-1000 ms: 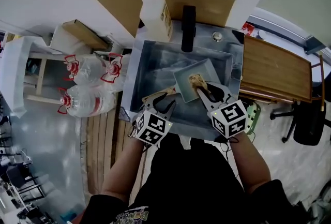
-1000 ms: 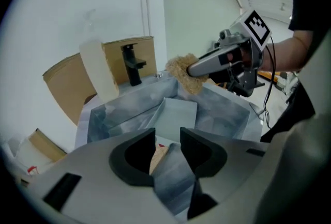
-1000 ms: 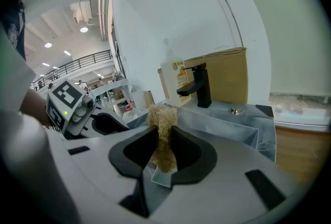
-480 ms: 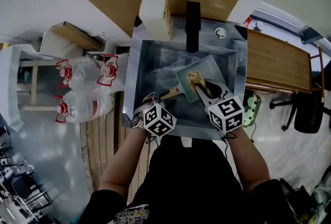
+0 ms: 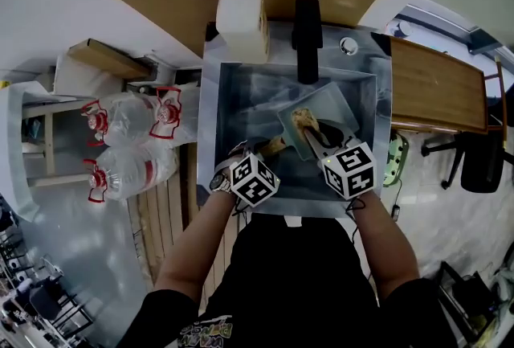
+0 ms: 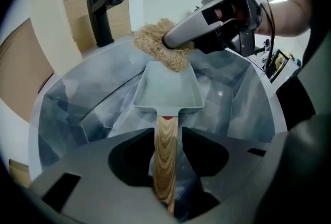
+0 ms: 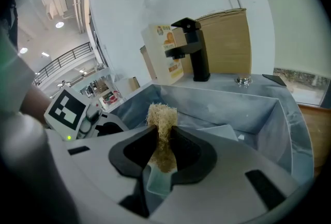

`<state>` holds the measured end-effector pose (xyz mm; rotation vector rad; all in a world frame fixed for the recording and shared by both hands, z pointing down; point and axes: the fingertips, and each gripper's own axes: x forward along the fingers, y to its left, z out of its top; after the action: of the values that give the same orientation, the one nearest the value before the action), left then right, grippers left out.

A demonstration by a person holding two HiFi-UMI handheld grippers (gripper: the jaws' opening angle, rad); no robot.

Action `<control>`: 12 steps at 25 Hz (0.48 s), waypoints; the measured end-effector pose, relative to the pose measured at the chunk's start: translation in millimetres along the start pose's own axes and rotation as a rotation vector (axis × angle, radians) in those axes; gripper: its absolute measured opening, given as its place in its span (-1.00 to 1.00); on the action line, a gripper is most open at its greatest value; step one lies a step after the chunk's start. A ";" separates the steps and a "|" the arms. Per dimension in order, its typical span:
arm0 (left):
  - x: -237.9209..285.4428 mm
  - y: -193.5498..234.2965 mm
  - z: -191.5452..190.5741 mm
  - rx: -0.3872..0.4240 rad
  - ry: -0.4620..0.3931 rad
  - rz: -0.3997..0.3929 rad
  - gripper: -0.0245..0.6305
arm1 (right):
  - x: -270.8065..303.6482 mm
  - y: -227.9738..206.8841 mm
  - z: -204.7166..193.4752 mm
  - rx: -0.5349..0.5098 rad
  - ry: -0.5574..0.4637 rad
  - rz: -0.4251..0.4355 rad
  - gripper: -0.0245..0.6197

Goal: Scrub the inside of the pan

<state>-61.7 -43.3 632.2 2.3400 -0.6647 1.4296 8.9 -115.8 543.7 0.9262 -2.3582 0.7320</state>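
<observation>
Your right gripper (image 7: 163, 137) is clamping the tan fibrous scrubber (image 7: 161, 114) at the pale green rectangular pan (image 6: 168, 88)'s far rim; your left gripper (image 6: 167, 137), jaws just opening wide, is straddling its wooden handle (image 6: 166, 163), likely to steady it

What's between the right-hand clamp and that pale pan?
A tan fibrous scrubbing pad, clamped in the right gripper, over the far end of the pale green square pan; both gripper views show it.

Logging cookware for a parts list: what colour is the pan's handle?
Tan wood grain; the pan handle shows best in the left gripper view.
</observation>
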 end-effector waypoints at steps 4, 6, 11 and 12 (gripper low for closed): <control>9.2 2.3 -6.6 -0.001 0.033 -0.032 -0.40 | 12.9 -3.8 -4.9 0.016 0.025 -0.008 -0.62; 12.3 2.2 -10.0 -0.002 0.047 -0.048 -0.40 | 18.0 -4.5 -8.0 0.026 0.038 -0.010 -0.62; 18.0 6.1 -14.3 -0.026 0.064 -0.068 -0.40 | 33.0 -9.1 -18.9 0.041 0.093 -0.011 -0.62; 18.6 6.1 -14.9 -0.035 0.066 -0.074 -0.40 | 36.4 -9.6 -21.6 0.043 0.106 -0.010 -0.62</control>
<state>-68.8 -45.2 655.6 2.2566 -0.5744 1.4442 -2.3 -124.6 584.7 0.8947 -2.2520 0.8109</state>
